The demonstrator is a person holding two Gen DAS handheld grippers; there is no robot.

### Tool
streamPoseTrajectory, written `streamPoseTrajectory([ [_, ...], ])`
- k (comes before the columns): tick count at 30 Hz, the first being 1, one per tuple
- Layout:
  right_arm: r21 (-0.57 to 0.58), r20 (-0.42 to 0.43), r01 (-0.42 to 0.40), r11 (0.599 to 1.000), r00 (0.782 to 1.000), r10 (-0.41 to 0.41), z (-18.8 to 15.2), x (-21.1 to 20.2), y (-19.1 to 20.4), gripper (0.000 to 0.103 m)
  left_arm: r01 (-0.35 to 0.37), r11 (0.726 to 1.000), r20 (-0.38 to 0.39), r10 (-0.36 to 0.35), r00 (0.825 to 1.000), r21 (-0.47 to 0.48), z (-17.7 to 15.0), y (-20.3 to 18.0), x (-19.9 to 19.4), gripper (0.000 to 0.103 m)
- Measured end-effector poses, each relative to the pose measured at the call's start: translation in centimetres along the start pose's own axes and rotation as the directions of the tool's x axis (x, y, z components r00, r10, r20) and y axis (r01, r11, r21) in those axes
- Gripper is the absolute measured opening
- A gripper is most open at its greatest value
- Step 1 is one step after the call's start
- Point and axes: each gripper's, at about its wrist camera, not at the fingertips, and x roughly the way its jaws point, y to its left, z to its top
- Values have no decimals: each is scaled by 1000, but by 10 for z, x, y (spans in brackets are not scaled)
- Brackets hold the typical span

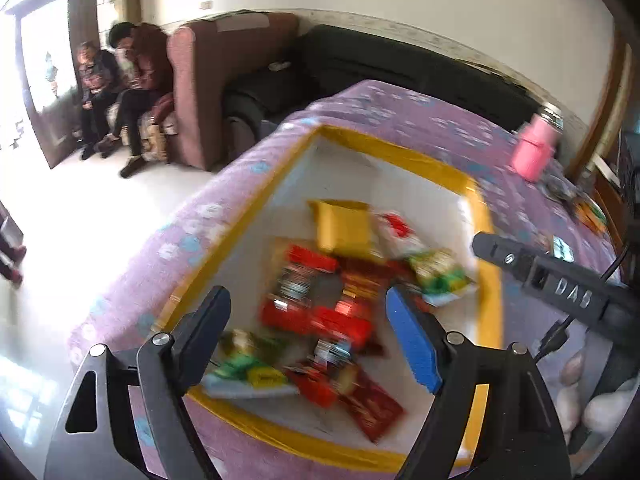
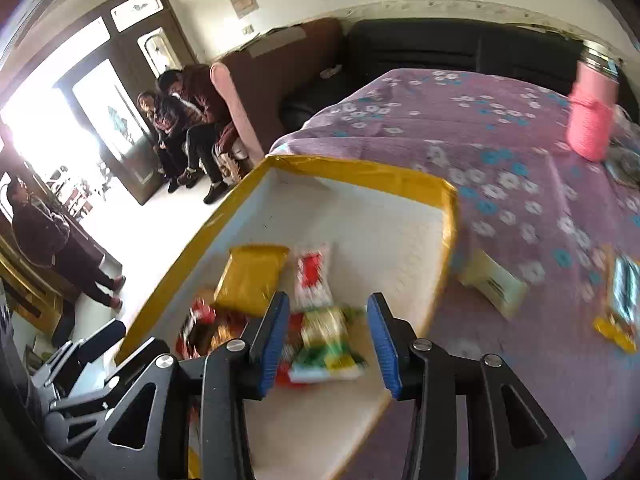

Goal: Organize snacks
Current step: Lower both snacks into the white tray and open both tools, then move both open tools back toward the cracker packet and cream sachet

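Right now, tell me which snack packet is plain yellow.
The plain yellow packet at the pile's far end in the white tray; the others are red or green-printed.

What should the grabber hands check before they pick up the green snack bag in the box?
1. Right gripper open: ok, its jaws stand apart with nothing between the pads.
2. Left gripper open and empty: ok.
3. Green snack packet lined up: ok, it lies between the right gripper's fingers in the right wrist view.
4. Packet free to lift: cannot tell; it overlaps the red packets and the pictures are blurred.
5. Yellow-rimmed tray flat on the purple floral cloth: ok.
6. Pink bottle clear of the path: ok, it stands far from the tray.
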Motion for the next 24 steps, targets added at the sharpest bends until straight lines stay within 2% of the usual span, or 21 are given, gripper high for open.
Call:
streamPoseTrajectory([
  [13,133,65,32,991,997,-41,-71,-70,-66,48,-2,988,83,-11,996,156,-22,-69,-52,81],
  [24,184,122,54,982,990,-77,-96,-107,-105,51,0,968,104,-27,994,252,-35,-118,-71,81],
])
